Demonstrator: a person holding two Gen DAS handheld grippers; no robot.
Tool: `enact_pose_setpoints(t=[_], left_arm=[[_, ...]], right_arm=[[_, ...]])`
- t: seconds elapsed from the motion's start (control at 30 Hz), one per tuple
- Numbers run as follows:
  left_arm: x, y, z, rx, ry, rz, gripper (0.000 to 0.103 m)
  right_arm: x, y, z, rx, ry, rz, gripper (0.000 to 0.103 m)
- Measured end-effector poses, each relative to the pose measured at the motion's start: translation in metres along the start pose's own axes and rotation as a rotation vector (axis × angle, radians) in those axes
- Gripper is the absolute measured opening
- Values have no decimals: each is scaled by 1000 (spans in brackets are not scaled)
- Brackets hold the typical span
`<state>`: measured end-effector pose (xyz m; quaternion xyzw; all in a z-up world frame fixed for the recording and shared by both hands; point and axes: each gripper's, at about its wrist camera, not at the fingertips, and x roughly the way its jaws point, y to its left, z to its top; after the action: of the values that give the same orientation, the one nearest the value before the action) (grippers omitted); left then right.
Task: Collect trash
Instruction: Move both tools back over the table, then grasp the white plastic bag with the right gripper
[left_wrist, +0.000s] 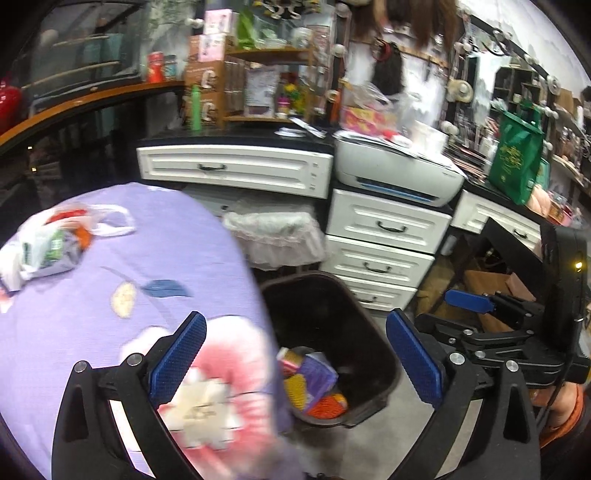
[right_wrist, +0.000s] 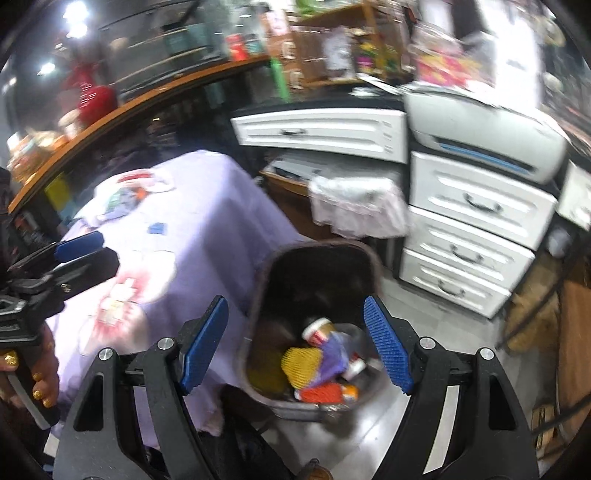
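Observation:
A dark trash bin (left_wrist: 373, 332) (right_wrist: 266, 295) stands on the floor beside a table with a purple floral cloth (left_wrist: 122, 280) (right_wrist: 192, 221). Wrappers and a cup (left_wrist: 312, 384) (right_wrist: 321, 362) lie in it. A white plastic bag of trash (left_wrist: 44, 240) (right_wrist: 129, 192) lies on the far part of the table. My left gripper (left_wrist: 295, 358) is open and empty, over the table edge and the bin. My right gripper (right_wrist: 295, 343) is open and empty above the bin; it also shows in the left wrist view (left_wrist: 472, 306).
White drawers (left_wrist: 384, 236) (right_wrist: 472, 229) and a printer (left_wrist: 399, 173) stand behind the bin. A second bin with a clear liner (left_wrist: 273, 236) (right_wrist: 354, 206) sits by the drawers. A green bag (left_wrist: 517, 155) hangs at the right. A cluttered counter runs along the back.

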<state>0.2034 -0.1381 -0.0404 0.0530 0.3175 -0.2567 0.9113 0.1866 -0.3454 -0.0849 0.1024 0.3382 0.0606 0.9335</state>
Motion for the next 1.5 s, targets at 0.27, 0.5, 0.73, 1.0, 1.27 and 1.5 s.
enact_pose_setpoints(t=[0.27,0.5,0.73,1.0,1.27,1.5], left_arm=[[-29,71,-2,-49,-22,152,97],[-48,147,-15,-124,0,303,97],[-71,228,-22,-196,10,440,97],[-86,290,-20,-301,-10,477,97],[-77,320,-20,-341,2,452,97],[-71,336,-22,-378,2,436,97]], right_arm=[[20,78,36,-132,-5,156,76],[45,142,65,-223,15,263,76],[74,196,94,-298,34,340,76],[129,279,133,-401,70,401,76],[200,361,171,-511,104,389,76],[258,408,194,-546,172,359,76]])
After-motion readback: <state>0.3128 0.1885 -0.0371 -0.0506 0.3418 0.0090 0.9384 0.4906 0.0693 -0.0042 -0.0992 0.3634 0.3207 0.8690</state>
